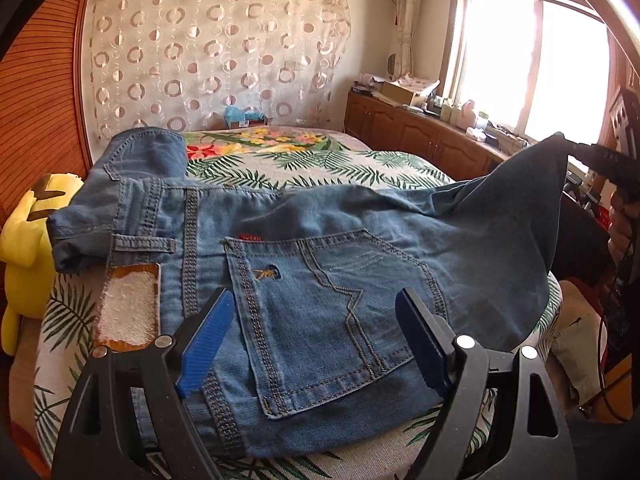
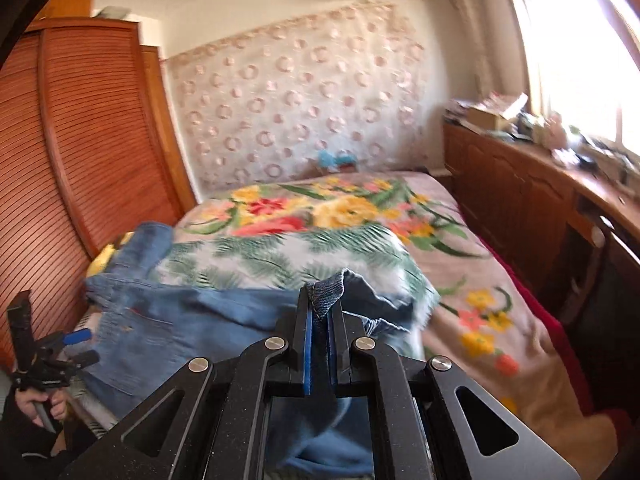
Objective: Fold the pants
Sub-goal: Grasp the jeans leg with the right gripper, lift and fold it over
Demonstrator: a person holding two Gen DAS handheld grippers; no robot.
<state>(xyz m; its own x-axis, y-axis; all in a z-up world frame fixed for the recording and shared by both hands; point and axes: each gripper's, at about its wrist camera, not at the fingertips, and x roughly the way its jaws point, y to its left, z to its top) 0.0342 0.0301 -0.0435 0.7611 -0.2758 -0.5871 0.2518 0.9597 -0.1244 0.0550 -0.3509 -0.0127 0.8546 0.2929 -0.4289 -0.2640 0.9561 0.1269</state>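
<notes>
Jeans (image 1: 320, 264) look soft, floppy, fairly heavy w/ stiff seams; right claw (image 2: 320, 316) clenched on hem edge, left claw (image 1: 316, 320) released over the back pocket — best gripped at hem/waistband.

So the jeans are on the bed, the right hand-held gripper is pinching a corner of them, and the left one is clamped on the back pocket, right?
Not quite. The left hand-held gripper is open over the back pocket, gripping nothing, as the left wrist view shows. The right hand-held gripper does pinch the jeans on the bed.
</notes>
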